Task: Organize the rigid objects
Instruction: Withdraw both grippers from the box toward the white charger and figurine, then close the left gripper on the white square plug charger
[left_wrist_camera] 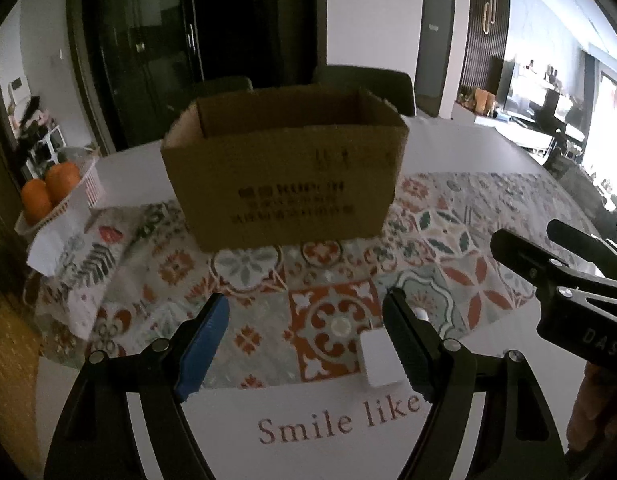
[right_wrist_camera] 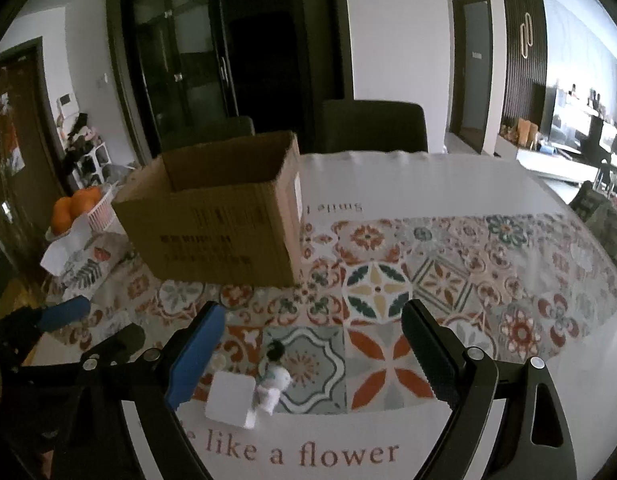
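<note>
An open cardboard box [left_wrist_camera: 284, 168] stands on the patterned tablecloth; it also shows in the right wrist view [right_wrist_camera: 212, 216]. A small white block [right_wrist_camera: 230, 398] lies near the table's front edge, with a small white figure [right_wrist_camera: 273, 382] with a dark head beside it. In the left wrist view the white block [left_wrist_camera: 378, 358] lies just inside my right finger. My left gripper [left_wrist_camera: 306, 332] is open and empty above the cloth. My right gripper [right_wrist_camera: 312, 344] is open and empty, with the block and figure between its fingers, nearer the blue finger.
A basket with oranges [left_wrist_camera: 52, 190] sits at the table's left edge on a white napkin. Dark chairs [right_wrist_camera: 372, 128] stand behind the table. The right gripper's body [left_wrist_camera: 564, 280] shows at the right of the left wrist view.
</note>
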Action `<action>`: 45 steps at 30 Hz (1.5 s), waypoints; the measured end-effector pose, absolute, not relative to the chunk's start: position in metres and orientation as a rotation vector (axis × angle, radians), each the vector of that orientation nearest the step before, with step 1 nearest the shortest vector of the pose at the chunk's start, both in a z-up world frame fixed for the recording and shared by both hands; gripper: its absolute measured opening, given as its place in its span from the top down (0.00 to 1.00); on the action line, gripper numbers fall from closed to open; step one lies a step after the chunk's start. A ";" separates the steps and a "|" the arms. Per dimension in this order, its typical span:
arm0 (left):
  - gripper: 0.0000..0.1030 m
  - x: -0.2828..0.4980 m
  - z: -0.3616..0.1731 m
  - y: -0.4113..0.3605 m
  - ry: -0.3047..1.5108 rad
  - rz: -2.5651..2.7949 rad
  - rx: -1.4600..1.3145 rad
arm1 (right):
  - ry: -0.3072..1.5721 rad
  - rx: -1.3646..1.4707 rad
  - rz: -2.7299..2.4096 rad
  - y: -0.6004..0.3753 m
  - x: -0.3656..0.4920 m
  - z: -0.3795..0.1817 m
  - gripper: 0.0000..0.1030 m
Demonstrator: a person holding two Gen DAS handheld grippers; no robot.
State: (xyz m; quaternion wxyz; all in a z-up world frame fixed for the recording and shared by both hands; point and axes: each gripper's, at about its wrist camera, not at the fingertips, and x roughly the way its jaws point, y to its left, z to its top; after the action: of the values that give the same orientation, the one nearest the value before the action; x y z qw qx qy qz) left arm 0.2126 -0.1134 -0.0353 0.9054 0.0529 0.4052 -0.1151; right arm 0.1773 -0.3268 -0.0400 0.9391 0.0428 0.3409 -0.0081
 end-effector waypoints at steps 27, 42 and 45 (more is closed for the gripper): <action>0.24 0.189 -0.102 -0.151 0.960 -0.346 0.122 | 0.833 0.087 -0.029 -0.356 0.153 -0.105 0.12; 0.30 0.196 -0.125 -0.159 0.995 -0.362 0.141 | 0.890 0.097 -0.040 -0.364 0.155 -0.125 0.12; 0.33 0.197 -0.126 -0.157 0.991 -0.350 0.144 | 0.897 0.094 -0.031 -0.360 0.157 -0.128 0.12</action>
State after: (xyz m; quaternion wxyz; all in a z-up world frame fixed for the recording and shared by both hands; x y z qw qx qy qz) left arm 0.1970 -0.1566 -0.1260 0.8627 0.0687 0.4724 -0.1668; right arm 0.1565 -0.3602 -0.1282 0.8998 0.0455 0.4336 -0.0151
